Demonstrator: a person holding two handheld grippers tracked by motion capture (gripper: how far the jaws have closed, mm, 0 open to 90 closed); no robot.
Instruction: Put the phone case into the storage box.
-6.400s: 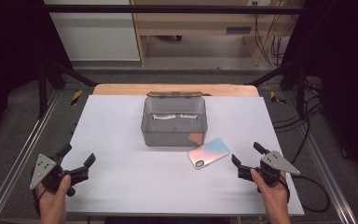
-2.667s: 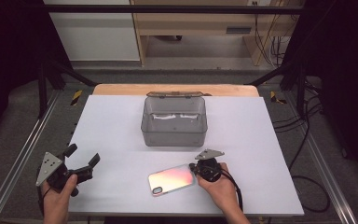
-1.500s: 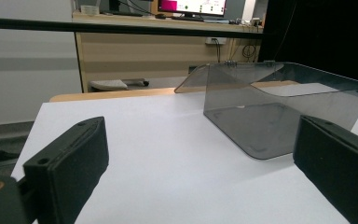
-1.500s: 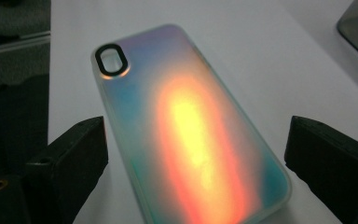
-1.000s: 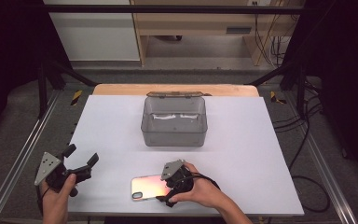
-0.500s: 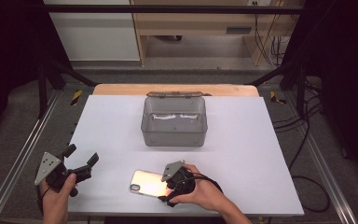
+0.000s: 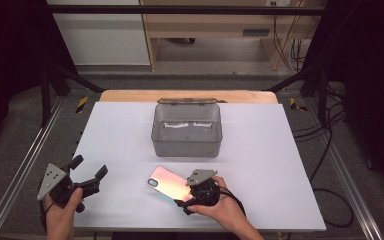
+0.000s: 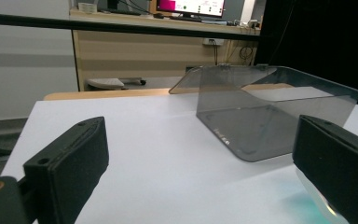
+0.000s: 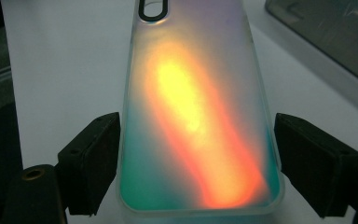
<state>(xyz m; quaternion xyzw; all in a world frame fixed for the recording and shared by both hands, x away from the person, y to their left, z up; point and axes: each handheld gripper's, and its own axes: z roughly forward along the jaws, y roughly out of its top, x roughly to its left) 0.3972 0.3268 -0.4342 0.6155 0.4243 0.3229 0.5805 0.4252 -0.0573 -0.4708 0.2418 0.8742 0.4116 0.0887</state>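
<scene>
The white surface (image 7: 260, 150) is carrying everything here, stretching ahead of both pairs of jaws. A clear grey plastic box (image 7: 187, 131) is sitting on it, well ahead of both grippers, with its lid (image 7: 187, 101) hinged open and leaning back at the far side. In the left gripper view the box (image 8: 279, 116) is standing ahead and toward the right-hand jaw, well apart from the jaws.

An iridescent phone case (image 7: 169, 183) is lying flat on the surface between the box and the right gripper (image 7: 187, 199). Its near end is reaching in between that gripper's jaws. In the right gripper view the phone case (image 9: 196, 116) is running away from the jaws, orange and yellow along its middle, teal at its edges, with the camera cutout at the far end. The jaws are standing apart on either side of its near end; one seems to be just at the case's edge and the other just beside it with a slim gap, so they are not clamping it.

The left gripper (image 7: 87, 172) is hovering at the near left of the surface, held in the person's left hand (image 7: 62, 212). Its jaws are spreading wide apart with nothing between them, and a corner of the case is peeking from behind the right-hand jaw in the left gripper view.
</scene>
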